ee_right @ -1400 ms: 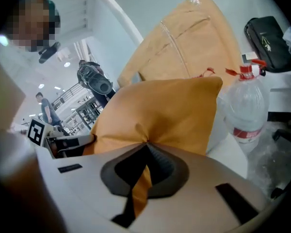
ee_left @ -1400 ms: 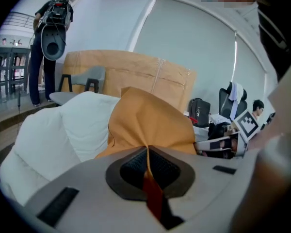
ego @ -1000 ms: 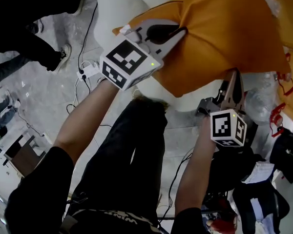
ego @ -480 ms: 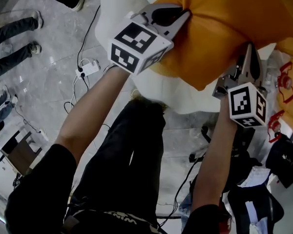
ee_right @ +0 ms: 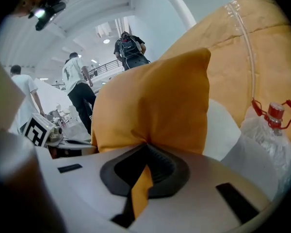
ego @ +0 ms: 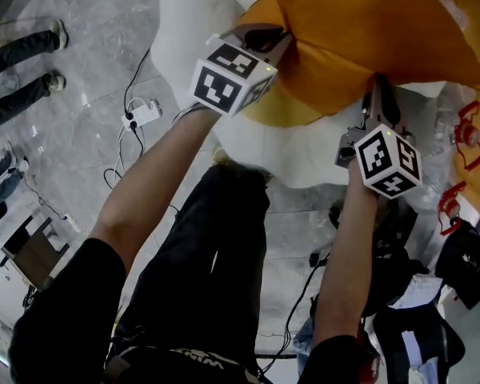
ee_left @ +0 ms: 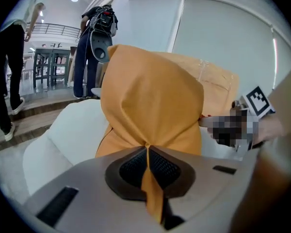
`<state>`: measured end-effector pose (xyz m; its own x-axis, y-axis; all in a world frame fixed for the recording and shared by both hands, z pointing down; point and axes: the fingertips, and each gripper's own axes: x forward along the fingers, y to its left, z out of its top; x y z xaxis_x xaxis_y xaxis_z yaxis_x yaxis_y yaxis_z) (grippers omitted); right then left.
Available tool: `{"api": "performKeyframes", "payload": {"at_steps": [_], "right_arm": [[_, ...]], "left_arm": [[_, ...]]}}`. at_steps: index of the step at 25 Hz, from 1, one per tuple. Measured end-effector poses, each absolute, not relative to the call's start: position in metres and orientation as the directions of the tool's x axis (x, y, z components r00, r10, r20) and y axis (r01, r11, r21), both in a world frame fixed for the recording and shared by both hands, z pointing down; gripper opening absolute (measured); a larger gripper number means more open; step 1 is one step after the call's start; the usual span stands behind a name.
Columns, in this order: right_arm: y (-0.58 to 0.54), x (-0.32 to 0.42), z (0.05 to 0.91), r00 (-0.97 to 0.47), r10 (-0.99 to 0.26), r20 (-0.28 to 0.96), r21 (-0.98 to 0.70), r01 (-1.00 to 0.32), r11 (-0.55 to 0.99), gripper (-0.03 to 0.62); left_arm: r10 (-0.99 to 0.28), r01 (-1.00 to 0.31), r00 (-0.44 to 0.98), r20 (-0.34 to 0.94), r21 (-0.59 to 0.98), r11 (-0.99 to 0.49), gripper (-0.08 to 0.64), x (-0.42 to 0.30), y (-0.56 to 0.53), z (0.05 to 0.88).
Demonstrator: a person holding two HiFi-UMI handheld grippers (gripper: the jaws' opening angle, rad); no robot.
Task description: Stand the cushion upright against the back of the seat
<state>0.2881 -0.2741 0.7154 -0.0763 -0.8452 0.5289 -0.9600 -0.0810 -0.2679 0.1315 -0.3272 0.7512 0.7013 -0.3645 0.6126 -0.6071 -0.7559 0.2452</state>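
While the fingers of the left gripper and the right gripper each pinch a fold along its lower edge, the orange cushion rises upright over the white seat. A second orange cushion stands behind it, and a bagged red-capped bottle lies beside it. A second ago its lower edge sagged lower between the grippers.

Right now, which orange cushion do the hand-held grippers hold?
The front cushion, pinched by the left hand-held gripper and right hand-held gripper; the back cushion is ungripped.

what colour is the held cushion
The cushion is plain mustard orange, clearest in the left gripper view.
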Motion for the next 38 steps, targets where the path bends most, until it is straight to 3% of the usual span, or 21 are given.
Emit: {"api": "performKeyframes", "payload": {"at_steps": [6, 9, 11, 13, 15, 18, 22, 24, 26, 28, 30, 31, 38], "right_arm": [[-0.273, 0.286, 0.722, -0.07, -0.836, 0.544, -0.272, -0.958, -0.097, 0.021], [-0.272, 0.284, 0.719, -0.062, -0.841, 0.538, -0.258, -0.961, -0.095, 0.025], [-0.271, 0.281, 0.716, -0.069, -0.845, 0.53, -0.271, -0.958, -0.092, 0.069], [-0.269, 0.276, 0.713, -0.076, -0.849, 0.523, -0.282, -0.955, -0.089, 0.197], [-0.266, 0.272, 0.711, -0.072, -0.848, 0.525, -0.281, -0.955, -0.093, 0.255], [-0.258, 0.268, 0.709, -0.081, -0.84, 0.536, -0.301, -0.948, -0.1, 0.264], [-0.252, 0.265, 0.691, -0.083, -0.846, 0.527, -0.305, -0.947, -0.097, 0.264], [-0.249, 0.259, 0.674, -0.096, -0.854, 0.511, -0.31, -0.948, -0.079, 0.264], [-0.242, 0.247, 0.654, -0.125, -0.855, 0.504, -0.307, -0.951, -0.041, 0.264], [-0.229, 0.23, 0.625, -0.166, -0.853, 0.495, -0.295, -0.955, 0.015, 0.25], [-0.209, 0.21, 0.586, -0.211, -0.861, 0.462, -0.298, -0.952, 0.074, 0.067], [-0.197, 0.199, 0.563, -0.236, -0.867, 0.439, -0.311, -0.945, 0.101, 0.042], [-0.097, 0.123, 0.407, -0.405, -0.847, 0.345, -0.334, -0.896, 0.293, 0.021]], "left_arm": [[-0.369, -0.609, 0.682, 0.631, 0.212, -0.764, 0.025, 0.129, -0.327, 0.759], [-0.374, -0.602, 0.679, 0.631, 0.189, -0.776, 0.064, 0.128, -0.328, 0.757], [-0.379, -0.603, 0.678, 0.63, 0.182, -0.776, 0.09, 0.126, -0.327, 0.755], [-0.39, -0.604, 0.682, 0.619, 0.175, -0.778, 0.121, 0.123, -0.327, 0.751], [-0.406, -0.615, 0.686, 0.604, 0.183, -0.767, 0.203, 0.118, -0.327, 0.748], [-0.398, -0.622, 0.705, 0.586, 0.243, -0.744, 0.28, 0.111, -0.322, 0.74], [-0.371, -0.588, 0.72, 0.586, 0.234, -0.774, 0.288, 0.112, -0.309, 0.72], [-0.379, -0.581, 0.731, 0.568, 0.228, -0.781, 0.246, 0.11, -0.303, 0.698], [-0.417, -0.587, 0.738, 0.531, 0.201, -0.784, 0.092, 0.104, -0.297, 0.671], [-0.447, -0.587, 0.749, 0.489, 0.178, -0.79, 0.008, 0.1, -0.288, 0.639], [-0.428, -0.563, 0.771, 0.471, 0.193, -0.803, 0.008, 0.099, -0.269, 0.603], [-0.411, -0.548, 0.785, 0.464, 0.209, -0.81, 0.008, 0.098, -0.257, 0.583], [-0.277, -0.381, 0.89, 0.363, 0.254, -0.889, 0.006, 0.076, -0.15, 0.415]]}}
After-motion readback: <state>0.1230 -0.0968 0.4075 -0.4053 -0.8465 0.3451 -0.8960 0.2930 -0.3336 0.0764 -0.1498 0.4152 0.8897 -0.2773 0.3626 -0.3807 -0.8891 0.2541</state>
